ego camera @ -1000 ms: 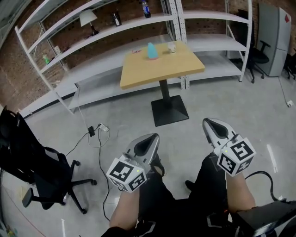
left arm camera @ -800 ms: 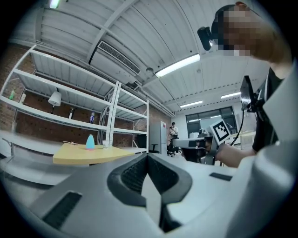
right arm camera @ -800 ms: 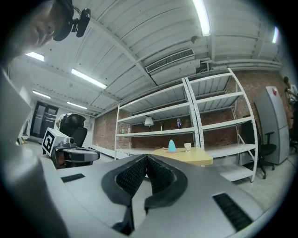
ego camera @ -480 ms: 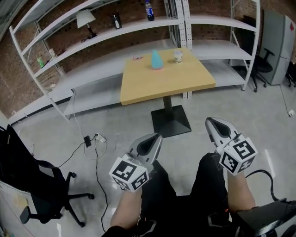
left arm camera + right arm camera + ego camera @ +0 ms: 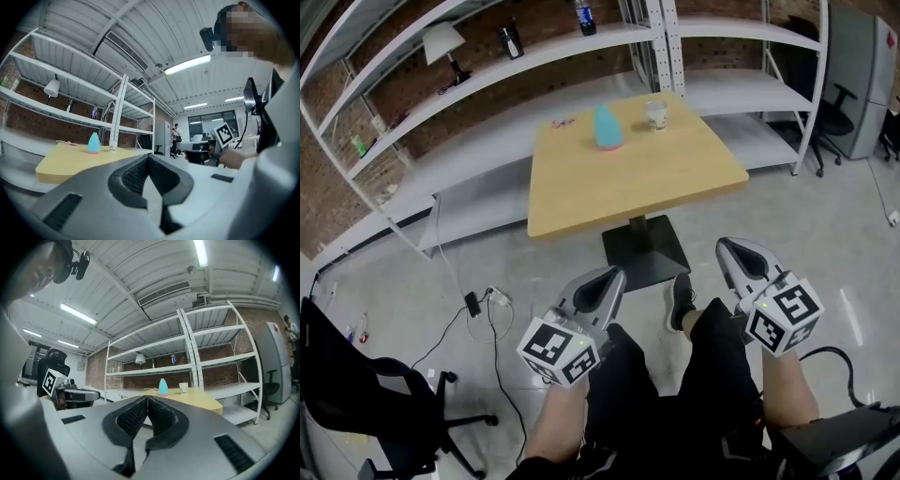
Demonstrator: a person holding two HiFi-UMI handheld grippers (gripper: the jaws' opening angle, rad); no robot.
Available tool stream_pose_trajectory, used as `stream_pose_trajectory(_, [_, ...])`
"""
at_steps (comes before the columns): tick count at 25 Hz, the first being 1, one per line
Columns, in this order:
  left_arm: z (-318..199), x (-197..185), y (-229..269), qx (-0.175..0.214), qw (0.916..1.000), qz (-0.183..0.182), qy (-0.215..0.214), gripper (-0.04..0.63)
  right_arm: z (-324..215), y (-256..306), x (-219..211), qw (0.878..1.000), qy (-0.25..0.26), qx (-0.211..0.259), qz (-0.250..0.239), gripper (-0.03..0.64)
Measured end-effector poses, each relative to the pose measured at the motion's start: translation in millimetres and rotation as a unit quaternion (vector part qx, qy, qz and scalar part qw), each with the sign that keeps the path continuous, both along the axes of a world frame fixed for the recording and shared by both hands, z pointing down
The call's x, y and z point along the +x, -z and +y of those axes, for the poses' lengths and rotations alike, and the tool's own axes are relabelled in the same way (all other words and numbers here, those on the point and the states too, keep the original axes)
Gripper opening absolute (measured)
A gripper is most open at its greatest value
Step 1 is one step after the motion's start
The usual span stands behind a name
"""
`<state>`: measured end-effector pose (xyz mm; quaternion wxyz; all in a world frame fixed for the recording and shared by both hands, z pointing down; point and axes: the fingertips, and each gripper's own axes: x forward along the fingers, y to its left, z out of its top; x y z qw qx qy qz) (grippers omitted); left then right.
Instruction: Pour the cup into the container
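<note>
The head view alone shows the layout from above: the wooden table [image 5: 637, 183] stands ahead on its black pedestal, with the cup [image 5: 655, 113] and the blue container [image 5: 607, 127] near each other but apart at its far edge. Both are well away from the left gripper [image 5: 613, 276] and the right gripper [image 5: 723, 247], which are held low over the person's legs. Only this view takes in the cables [image 5: 487, 305] on the floor, the black chair [image 5: 366, 412] at lower left and the shoe [image 5: 680, 302] by the pedestal. The shelves [image 5: 487, 70] behind the table carry a lamp [image 5: 442, 42] and a bottle [image 5: 583, 17]. The left gripper view shows its jaws pressed together with nothing between them. Beyond them the table is seen edge-on, and to the right is the other gripper's marker cube [image 5: 224, 134], plus a distant standing person [image 5: 176, 133] that no other view shows. The right gripper view shows its jaws likewise closed and empty, with the cup and container just above their tips, and the ceiling lights [image 5: 77, 314] overhead.
</note>
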<state>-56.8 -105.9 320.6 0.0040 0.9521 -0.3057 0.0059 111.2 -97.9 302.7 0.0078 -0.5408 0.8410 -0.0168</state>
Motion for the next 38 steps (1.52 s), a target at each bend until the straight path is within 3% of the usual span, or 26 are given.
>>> stream_pose_trajectory(17, [-140, 25, -1, 0.003, 0.9988, -0.044, 0.022, -0.008, -145, 0, 38, 0.999, 0.002, 0.022, -0.048, 0.0])
stream_pose_trajectory(38, [-247, 22, 50, 0.043, 0.9986, -0.009, 0.03, -0.008, -262, 33, 40, 0.999, 0.002, 0.033, -0.009, 0.002])
